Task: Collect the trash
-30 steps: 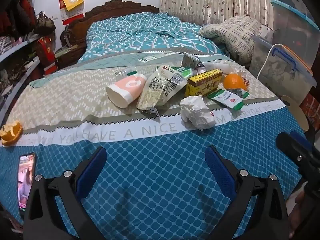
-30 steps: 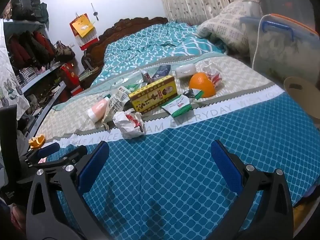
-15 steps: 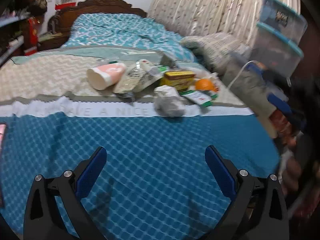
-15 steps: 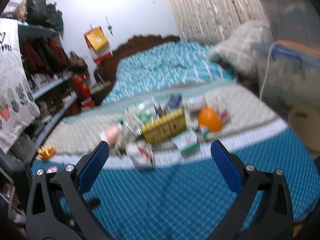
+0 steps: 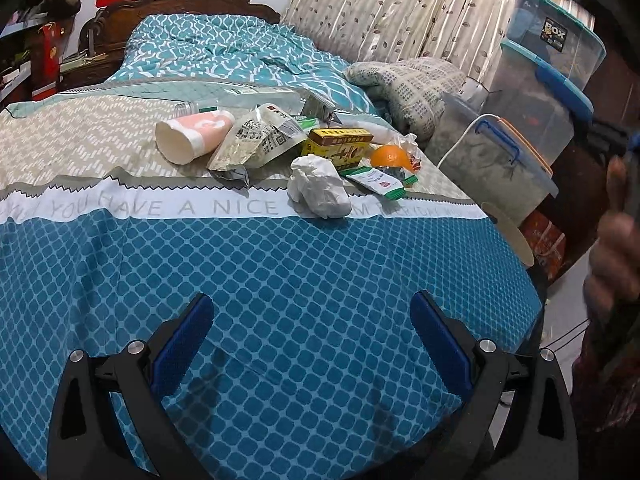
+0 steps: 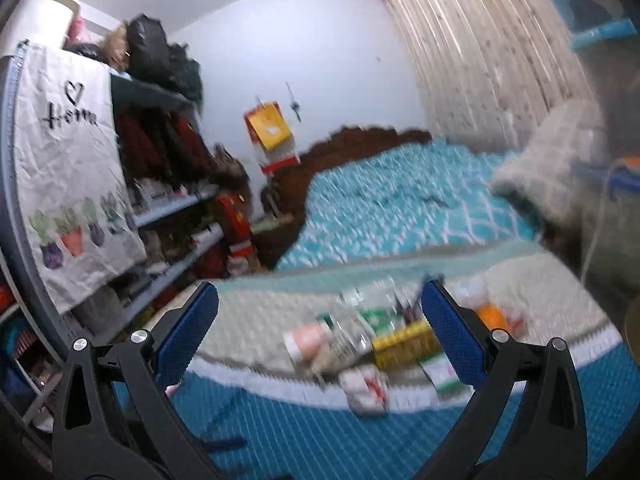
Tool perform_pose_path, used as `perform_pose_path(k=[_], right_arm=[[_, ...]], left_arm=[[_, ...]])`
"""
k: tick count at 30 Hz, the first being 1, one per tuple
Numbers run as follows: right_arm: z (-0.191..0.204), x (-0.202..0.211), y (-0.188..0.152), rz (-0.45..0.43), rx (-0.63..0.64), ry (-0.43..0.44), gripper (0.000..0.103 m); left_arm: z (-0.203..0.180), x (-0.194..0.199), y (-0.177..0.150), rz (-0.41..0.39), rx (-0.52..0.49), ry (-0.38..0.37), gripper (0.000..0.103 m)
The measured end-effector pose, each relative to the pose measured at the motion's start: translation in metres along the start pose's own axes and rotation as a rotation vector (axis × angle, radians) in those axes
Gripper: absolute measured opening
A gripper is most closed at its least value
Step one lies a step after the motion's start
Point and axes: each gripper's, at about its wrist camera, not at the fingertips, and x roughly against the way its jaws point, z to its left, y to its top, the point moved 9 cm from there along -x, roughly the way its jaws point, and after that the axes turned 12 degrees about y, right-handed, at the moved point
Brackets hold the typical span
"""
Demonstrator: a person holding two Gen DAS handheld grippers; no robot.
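Observation:
A heap of trash lies mid-bed: a pink and white cup [image 5: 194, 138] on its side, a clear food wrapper [image 5: 256, 140], a yellow box [image 5: 338, 148], a crumpled white tissue [image 5: 318, 192], a green and white sachet [image 5: 378, 182] and an orange [image 5: 390, 157]. My left gripper [image 5: 312, 340] hovers open over the blue quilt, well short of the heap. In the blurred right wrist view my right gripper [image 6: 320, 334] is open and raised, with the cup [image 6: 306, 340], yellow box [image 6: 404, 346] and tissue [image 6: 364, 394] seen between and below its fingers.
Stacked clear storage bins [image 5: 532, 120] stand beside the bed on the right, with a patterned pillow [image 5: 408, 84] at the curtain. A hand [image 5: 612, 264] shows at the right edge. Shelves [image 6: 172, 208] full of goods line the left wall, and a carved headboard [image 5: 180, 4] closes the far end.
The left wrist view has swung right and steadied, bringing the bins and a hand into sight. My right gripper has lifted and tilted upward, so the heap dropped lower in its blurred view.

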Motion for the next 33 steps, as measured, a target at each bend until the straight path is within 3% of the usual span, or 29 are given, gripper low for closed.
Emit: perform_pose_path(k=[10, 21, 33], right_arm=[[-0.054, 0.013, -0.071, 0.139, -0.118, -0.156, 0.1], [-0.056, 0.022, -0.073, 0.136, -0.127, -0.178, 0.1], [-0.055, 0.02, -0.079, 0.166, -0.131, -0.182, 0.1]], left_arm=[[-0.01, -0.002, -0.002, 0.007, -0.04, -0.012, 0.094], [-0.009, 0.005, 0.001, 0.004, -0.016, -0.039, 0.094], [-0.005, 0.0, 0.001, 0.022, -0.039, 0.015, 0.094]])
